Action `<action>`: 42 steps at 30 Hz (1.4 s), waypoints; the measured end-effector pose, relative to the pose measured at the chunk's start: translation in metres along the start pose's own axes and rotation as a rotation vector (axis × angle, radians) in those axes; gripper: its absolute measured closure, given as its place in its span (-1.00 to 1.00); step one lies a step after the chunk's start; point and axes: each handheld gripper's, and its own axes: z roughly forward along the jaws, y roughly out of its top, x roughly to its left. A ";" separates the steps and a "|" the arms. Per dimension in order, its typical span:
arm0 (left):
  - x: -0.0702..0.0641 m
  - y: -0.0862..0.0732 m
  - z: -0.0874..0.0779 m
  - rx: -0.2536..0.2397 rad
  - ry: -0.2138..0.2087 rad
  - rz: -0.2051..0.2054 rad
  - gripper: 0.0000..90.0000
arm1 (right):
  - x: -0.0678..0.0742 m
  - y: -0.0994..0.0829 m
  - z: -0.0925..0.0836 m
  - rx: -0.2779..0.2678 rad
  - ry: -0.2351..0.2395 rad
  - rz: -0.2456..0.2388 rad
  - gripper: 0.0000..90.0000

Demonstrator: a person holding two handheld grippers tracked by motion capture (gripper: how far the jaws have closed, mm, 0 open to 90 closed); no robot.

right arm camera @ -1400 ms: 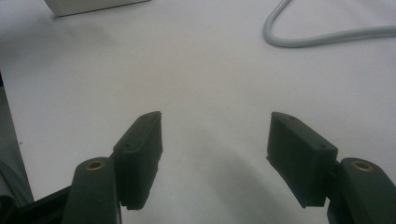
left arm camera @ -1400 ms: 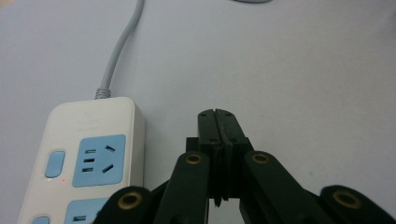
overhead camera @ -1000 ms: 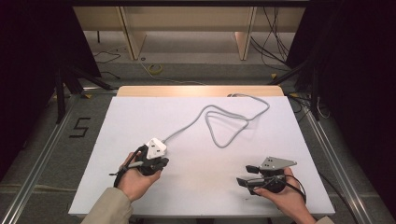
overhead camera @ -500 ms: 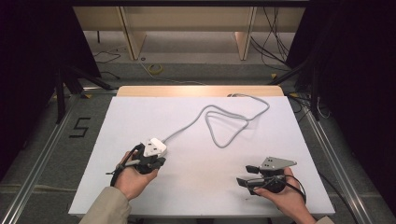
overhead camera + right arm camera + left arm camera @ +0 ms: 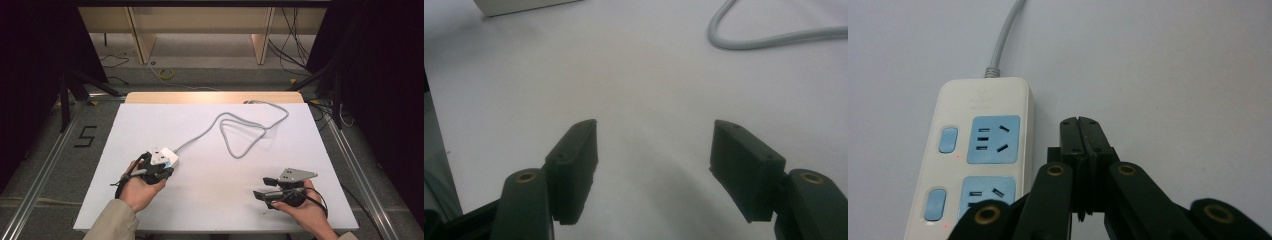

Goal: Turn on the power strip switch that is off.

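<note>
From above, the white plastic power strip (image 5: 167,156) sits at the table's (image 5: 210,200) near left, touching the left gripper (image 5: 161,172). Left gripper view: matte black jaws pressed together on nothing, right beside the strip's glossy blue sockets. Right gripper view: right gripper (image 5: 654,165) spread wide over bare tabletop, a rubbery grey cable (image 5: 769,39) curving beyond.

Grey floor (image 5: 200,82) beyond the white table (image 5: 150,120), wooden furniture legs (image 5: 140,35) behind.
</note>
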 end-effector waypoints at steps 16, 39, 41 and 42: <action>0.011 0.001 -0.005 0.023 0.031 -0.022 0.99 | 0.000 0.000 0.000 -0.001 0.001 0.002 -0.19; 0.022 -0.003 -0.012 0.076 0.065 -0.060 0.99 | 0.000 0.000 0.000 0.000 0.004 0.002 -0.19; 0.024 -0.004 -0.014 0.078 0.067 -0.070 0.99 | 0.000 0.000 0.000 0.000 0.003 0.002 -0.19; 0.024 -0.004 -0.014 0.078 0.067 -0.070 0.99 | 0.000 0.000 0.000 0.001 0.003 0.002 -0.19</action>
